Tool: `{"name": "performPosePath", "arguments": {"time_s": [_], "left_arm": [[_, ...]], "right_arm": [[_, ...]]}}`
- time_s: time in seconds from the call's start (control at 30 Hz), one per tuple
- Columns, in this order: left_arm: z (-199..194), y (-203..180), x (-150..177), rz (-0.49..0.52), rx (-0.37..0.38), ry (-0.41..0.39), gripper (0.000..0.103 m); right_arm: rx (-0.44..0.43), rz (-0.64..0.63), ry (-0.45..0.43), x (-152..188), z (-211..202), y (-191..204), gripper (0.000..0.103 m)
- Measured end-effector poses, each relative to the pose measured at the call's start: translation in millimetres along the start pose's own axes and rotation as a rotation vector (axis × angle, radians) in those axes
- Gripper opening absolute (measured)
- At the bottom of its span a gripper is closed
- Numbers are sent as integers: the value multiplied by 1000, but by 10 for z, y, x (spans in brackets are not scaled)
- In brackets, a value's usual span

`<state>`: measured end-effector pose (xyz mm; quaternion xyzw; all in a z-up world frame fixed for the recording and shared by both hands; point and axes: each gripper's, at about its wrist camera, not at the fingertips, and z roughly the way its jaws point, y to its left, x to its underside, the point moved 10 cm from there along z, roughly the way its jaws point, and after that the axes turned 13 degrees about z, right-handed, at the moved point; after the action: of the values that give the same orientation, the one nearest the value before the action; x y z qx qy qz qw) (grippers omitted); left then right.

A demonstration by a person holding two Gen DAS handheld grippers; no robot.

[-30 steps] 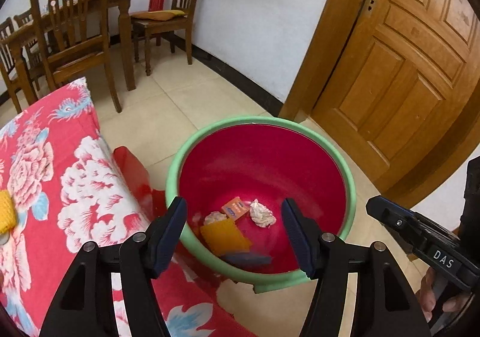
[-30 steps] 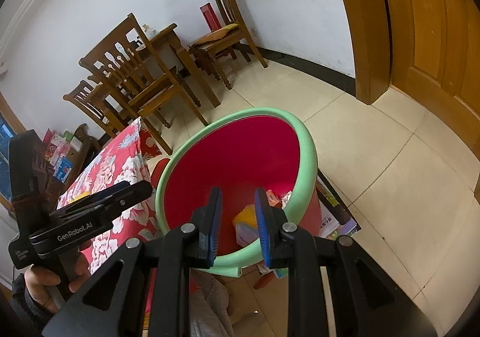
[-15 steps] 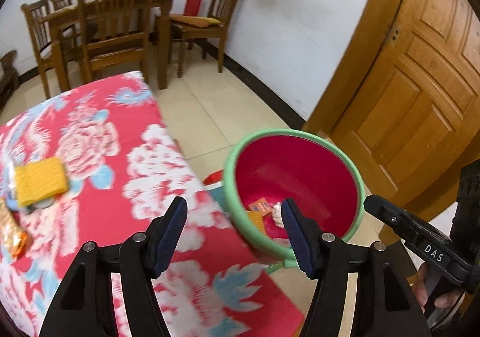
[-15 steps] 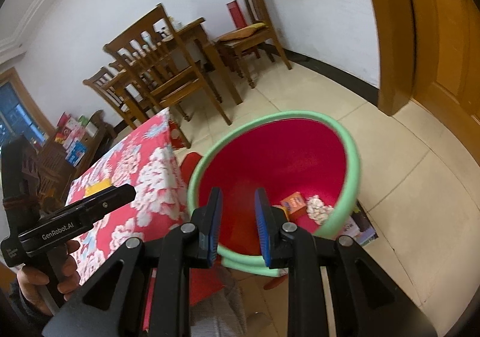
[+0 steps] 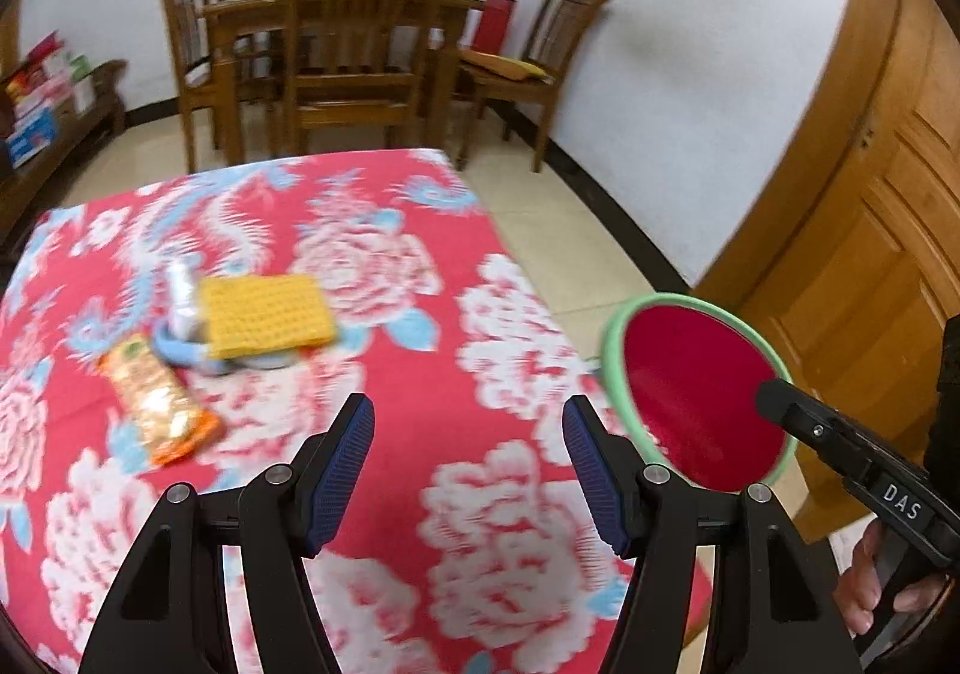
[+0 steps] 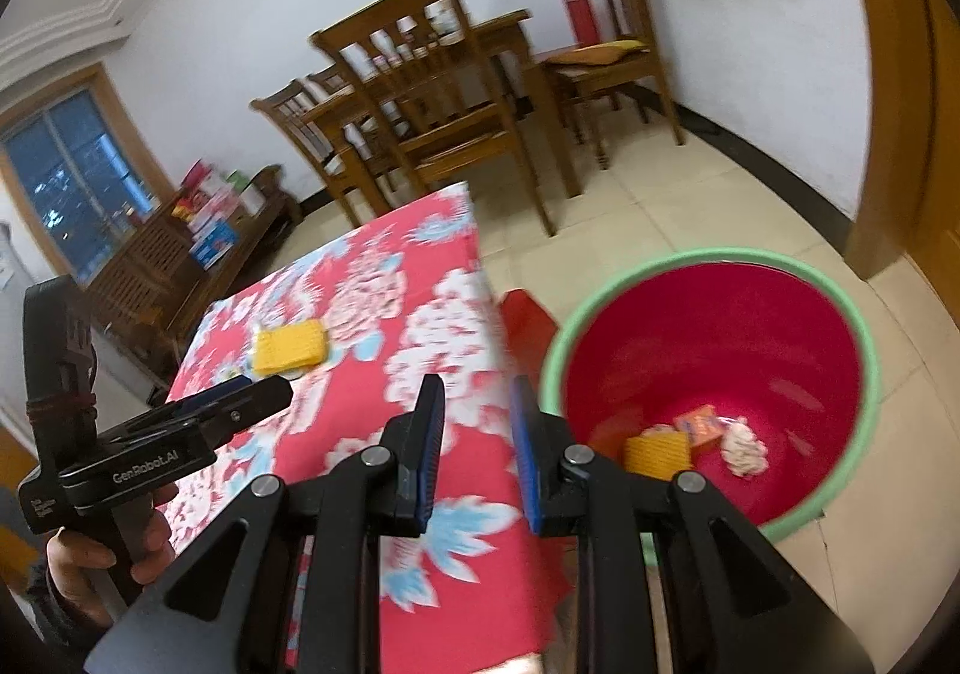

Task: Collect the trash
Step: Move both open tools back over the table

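Observation:
My left gripper [image 5: 468,422] is open and empty above the red floral tablecloth [image 5: 492,350]. On the cloth, ahead and to its left, lie a yellow waffle-textured pad [image 5: 264,314], an orange snack packet [image 5: 159,404], a white tube [image 5: 180,293] and a light blue ring [image 5: 180,356]. My right gripper [image 6: 477,398] hovers over the table's right edge. Its jaws stand a narrow gap apart with nothing between them. To the right, on the floor, stands the red bin [image 6: 864,374] with a green rim. It holds a yellow piece [image 6: 657,452], an orange packet [image 6: 699,425] and crumpled white tissue [image 6: 744,446].
Wooden chairs [image 5: 360,44] and a dining table stand beyond the cloth-covered table. A wooden door [image 5: 888,230] is to the right of the bin [image 5: 612,350]. A low shelf with boxes [image 6: 204,230] lines the left wall. A hand [image 6: 90,554] holds the left gripper's handle.
Both views have swung left, from over the bin to over the table. The bin now sits at the right of each frame. Neither gripper's jaws have changed.

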<state>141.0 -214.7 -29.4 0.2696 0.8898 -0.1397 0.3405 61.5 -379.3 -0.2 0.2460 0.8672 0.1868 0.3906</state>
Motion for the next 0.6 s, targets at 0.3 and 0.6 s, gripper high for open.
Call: {"name": "performPosePath", "arguments": {"time_s": [0.3, 0.6], "left_arm": [[-64, 633, 187, -111, -70, 10, 67], [-14, 1214, 374, -214, -161, 26, 67]], "right_arm": [[-46, -94, 81, 164, 366, 574, 24], [-61, -155, 158, 286, 701, 915, 32]]}}
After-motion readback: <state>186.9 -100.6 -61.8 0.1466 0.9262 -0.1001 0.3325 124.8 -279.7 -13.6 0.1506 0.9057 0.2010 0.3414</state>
